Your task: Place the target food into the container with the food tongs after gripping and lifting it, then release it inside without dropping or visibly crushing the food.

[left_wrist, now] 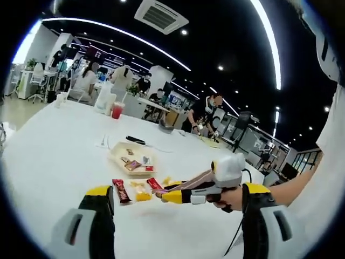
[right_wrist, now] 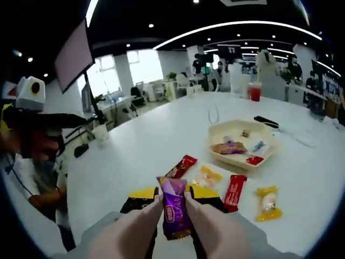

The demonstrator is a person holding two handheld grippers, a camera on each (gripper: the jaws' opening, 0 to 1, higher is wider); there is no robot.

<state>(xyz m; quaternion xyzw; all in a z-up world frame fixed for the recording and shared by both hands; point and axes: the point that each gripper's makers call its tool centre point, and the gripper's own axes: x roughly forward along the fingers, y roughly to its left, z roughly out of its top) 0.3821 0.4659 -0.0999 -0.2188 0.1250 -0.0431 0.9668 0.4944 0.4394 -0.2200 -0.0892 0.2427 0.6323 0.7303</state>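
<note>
Although the white table point(left_wrist: 48, 156) spreads wide in both views, its far clutter — a red drink point(left_wrist: 117, 110) and a black object point(left_wrist: 135, 140) — is too small to make out. Ahead of the left gripper point(left_wrist: 175, 213), whose jaws stand apart, the right gripper point(left_wrist: 171, 196) enters from the right with tongs clamped on a purple wrapper. In the right gripper view that purple candy point(right_wrist: 174, 208) sits pinched between the tongs point(right_wrist: 215, 229) — its white label is unreadable. Beyond the jaws, up and right, lies the cream tray point(right_wrist: 237, 141) holding several sweets; nearer lie two red bars point(right_wrist: 235, 192) and a yellow candy point(right_wrist: 268, 203).
</note>
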